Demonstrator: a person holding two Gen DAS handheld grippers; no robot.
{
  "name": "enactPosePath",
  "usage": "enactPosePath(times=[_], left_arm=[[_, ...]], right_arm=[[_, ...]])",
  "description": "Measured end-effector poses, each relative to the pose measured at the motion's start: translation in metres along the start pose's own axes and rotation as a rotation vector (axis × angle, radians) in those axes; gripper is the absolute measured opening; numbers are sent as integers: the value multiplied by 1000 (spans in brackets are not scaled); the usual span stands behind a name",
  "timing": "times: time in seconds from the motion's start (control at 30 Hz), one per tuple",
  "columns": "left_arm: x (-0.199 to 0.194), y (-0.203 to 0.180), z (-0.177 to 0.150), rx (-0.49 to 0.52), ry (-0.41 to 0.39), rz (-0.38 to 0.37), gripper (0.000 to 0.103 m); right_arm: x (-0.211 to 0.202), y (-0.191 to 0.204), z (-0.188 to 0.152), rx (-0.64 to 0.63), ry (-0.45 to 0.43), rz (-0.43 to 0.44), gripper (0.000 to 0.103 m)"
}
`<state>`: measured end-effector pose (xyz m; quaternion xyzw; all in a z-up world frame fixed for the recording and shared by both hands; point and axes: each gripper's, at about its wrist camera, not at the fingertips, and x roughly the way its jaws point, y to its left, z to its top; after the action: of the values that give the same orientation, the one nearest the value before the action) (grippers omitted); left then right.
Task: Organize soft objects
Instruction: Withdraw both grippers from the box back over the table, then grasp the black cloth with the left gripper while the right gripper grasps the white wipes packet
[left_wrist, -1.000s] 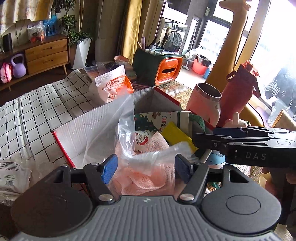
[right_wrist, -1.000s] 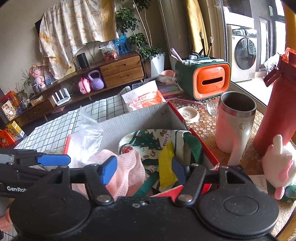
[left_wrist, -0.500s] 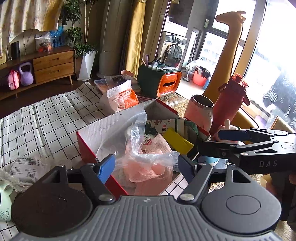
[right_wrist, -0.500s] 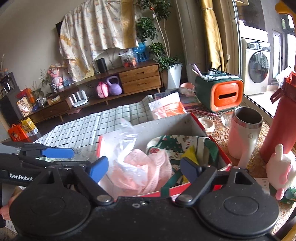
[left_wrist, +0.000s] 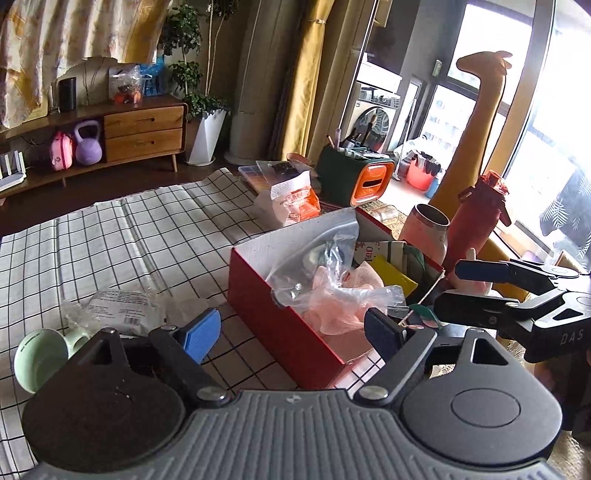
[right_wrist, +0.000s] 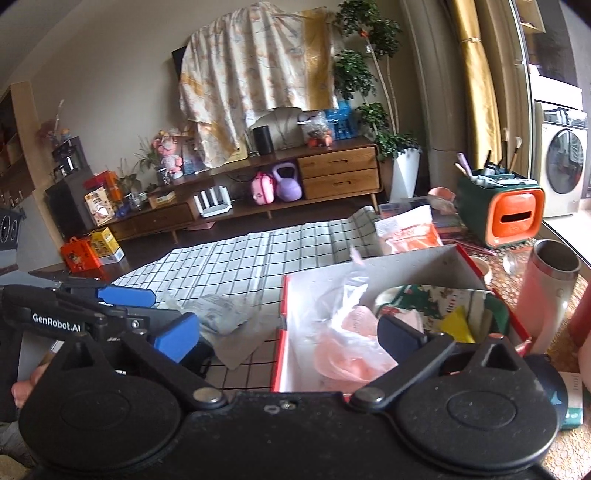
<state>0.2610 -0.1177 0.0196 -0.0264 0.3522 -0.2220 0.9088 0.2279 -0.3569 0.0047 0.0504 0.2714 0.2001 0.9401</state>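
A red cardboard box stands on the checked cloth. Inside lie a pink cloth in a clear plastic bag, a Christmas-print fabric and a yellow cloth. A bagged white soft pack lies on the cloth left of the box. My left gripper is open and empty, held back from the box's near corner. My right gripper is open and empty, behind the box's near wall.
A mint mug sits at the near left. Right of the box stand a pink tumbler, a red bottle and a pink plush toy. An orange-and-white snack bag and a green-orange organizer lie behind.
Both grippers have pulled back and up from over the box, still open. The bagged pink cloth stays in the box. More of the checked cloth and the mug now show.
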Motion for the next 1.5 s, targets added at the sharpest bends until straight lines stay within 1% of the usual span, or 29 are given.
enactPosePath(times=[0.1, 0.17, 0.2, 0.23, 0.37, 0.5, 0.57, 0.67, 0.73, 0.83, 0.9, 1.0, 1.1, 1.3, 1.4, 1.5], left_arm=[[-9, 17, -5, -27, -4, 18, 87], [-14, 27, -10, -43, -10, 31, 94], [-17, 33, -13, -51, -12, 42, 101], [-19, 37, -15, -58, -17, 53, 103], [-26, 56, -27, -108, -44, 96, 103], [-25, 73, -47, -172, -73, 142, 103], [-22, 77, -58, -179, -82, 182, 103], [-16, 84, -74, -171, -91, 264, 103], [-13, 90, -83, -181, -93, 292, 103], [-6, 96, -96, -221, -94, 299, 103], [2, 98, -104, -246, -82, 293, 103], [17, 95, -114, -236, -53, 300, 103], [26, 95, -122, -231, -44, 306, 103], [45, 100, -128, -249, -30, 324, 103], [52, 106, -129, -264, -37, 353, 103], [60, 116, -131, -296, -36, 365, 103]], right_arm=[[9, 10, 0, -20, 13, 12, 103], [16, 16, 1, -31, 26, 24, 103], [20, 18, 1, -34, 32, 32, 103], [23, 22, 1, -38, 40, 44, 103], [40, 33, 1, -48, 65, 78, 103], [62, 45, 1, -59, 101, 105, 103], [75, 50, 3, -70, 123, 115, 103], [94, 58, 6, -83, 160, 130, 103], [106, 63, 6, -94, 178, 132, 103], [125, 71, 8, -113, 212, 140, 103], [139, 77, 12, -140, 231, 140, 103], [161, 85, 21, -181, 256, 141, 102], [185, 91, 30, -225, 282, 132, 101], [231, 97, 35, -282, 328, 95, 96], [252, 100, 33, -295, 353, 112, 94], [272, 107, 29, -336, 388, 121, 91]])
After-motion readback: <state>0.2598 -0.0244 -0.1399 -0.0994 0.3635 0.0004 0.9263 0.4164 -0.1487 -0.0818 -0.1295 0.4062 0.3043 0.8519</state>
